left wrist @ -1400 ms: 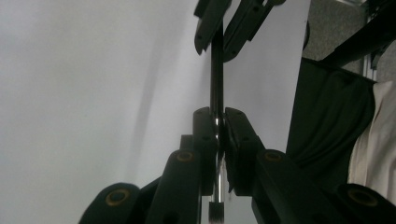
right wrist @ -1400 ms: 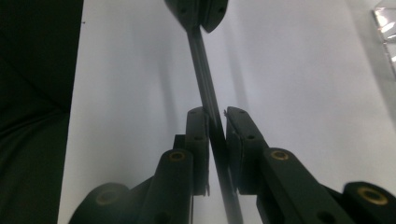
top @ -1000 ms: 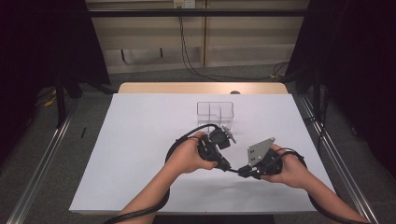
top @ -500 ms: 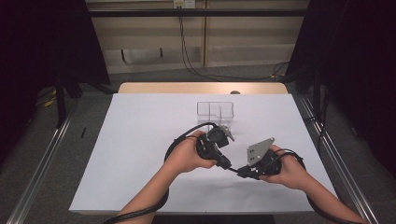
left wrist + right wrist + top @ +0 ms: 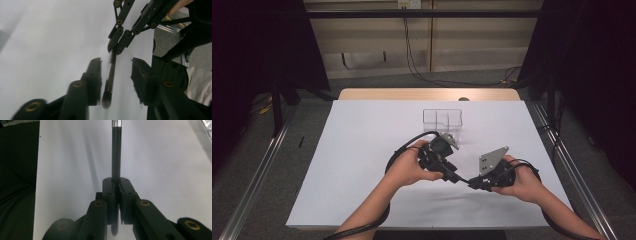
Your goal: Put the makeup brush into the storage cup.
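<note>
Tabletop (image 5: 362, 150): white sheet over a wooden top, bare apart from the items below.

Bin (image 5: 442, 121): clear plastic, divided into compartments, standing past the hands toward the far edge; it looks empty, though its clear walls make that hard to tell.

Left gripper (image 5: 116, 72): held over the middle of the tabletop, pointed toward the right one. Its jaws have just been opening and now stand spread, one to each side of the brush, neither pad pressing on it.

Right gripper (image 5: 116, 185): held near the front right. Jaws pressed together, pinching the brush handle, whose butt end pokes out behind the pads.

Brush (image 5: 110, 75): slim make-up brush held in the air between the two grippers, above the sheet. Black glossy handle, short silver ferrule (image 5: 116, 123), small dark rounded tuft (image 5: 106, 99) with paler tips. The tuft end lies between the left jaws; the handle end is in the right jaws.

Step in hand, as judged: a hand-over, with the left side letting go and the right side carrying the brush alone.

Next move, as judged: the left gripper draws back clear of the tuft without knocking it; the right keeps its pinch firm, since the long, slick handle could pivot, then carries the brush, probably to the bin.
</note>
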Tool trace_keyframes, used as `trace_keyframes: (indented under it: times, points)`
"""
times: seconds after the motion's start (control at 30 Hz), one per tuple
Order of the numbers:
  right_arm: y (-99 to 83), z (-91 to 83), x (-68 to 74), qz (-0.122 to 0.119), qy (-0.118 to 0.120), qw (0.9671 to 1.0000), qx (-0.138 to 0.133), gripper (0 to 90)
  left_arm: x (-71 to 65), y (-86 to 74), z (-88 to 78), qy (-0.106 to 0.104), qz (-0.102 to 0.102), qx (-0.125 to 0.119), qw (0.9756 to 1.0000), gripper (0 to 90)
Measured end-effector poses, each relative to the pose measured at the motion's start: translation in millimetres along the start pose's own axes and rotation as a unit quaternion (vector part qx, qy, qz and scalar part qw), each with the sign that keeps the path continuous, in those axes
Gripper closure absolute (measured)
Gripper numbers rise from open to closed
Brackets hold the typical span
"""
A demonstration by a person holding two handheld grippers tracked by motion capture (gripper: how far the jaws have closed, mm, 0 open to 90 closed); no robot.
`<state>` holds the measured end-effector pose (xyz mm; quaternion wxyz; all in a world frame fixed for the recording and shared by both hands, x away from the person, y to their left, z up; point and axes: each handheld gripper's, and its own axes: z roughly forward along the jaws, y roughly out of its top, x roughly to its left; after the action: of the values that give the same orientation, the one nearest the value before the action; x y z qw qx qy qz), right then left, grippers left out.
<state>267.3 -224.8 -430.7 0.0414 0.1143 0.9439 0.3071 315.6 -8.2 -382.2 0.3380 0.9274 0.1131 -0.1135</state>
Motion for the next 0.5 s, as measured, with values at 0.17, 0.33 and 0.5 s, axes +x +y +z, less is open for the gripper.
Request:
trace_keyframes:
  times: [0.17, 0.33, 0.5]
  points:
    - [-2.8, -0.8, -0.4, 0.006, -0.002, 1.0, -0.006, 84.4, 1.9, -4.9, -1.2, 0.007, 0.016, -0.033, 0.9993, 42.8]
    - [-5.3, -2.3, -0.7, 0.014, -0.002, 0.9998, -0.013, 84.4, 4.7, -10.2, -2.0, 0.025, 0.016, -0.065, 0.9974, 27.2]
    - [-6.3, -2.5, -1.8, 0.019, -0.003, 0.9996, -0.021, 84.5, 7.1, -15.1, -2.7, 0.035, 0.0, -0.082, 0.9961, 17.7]
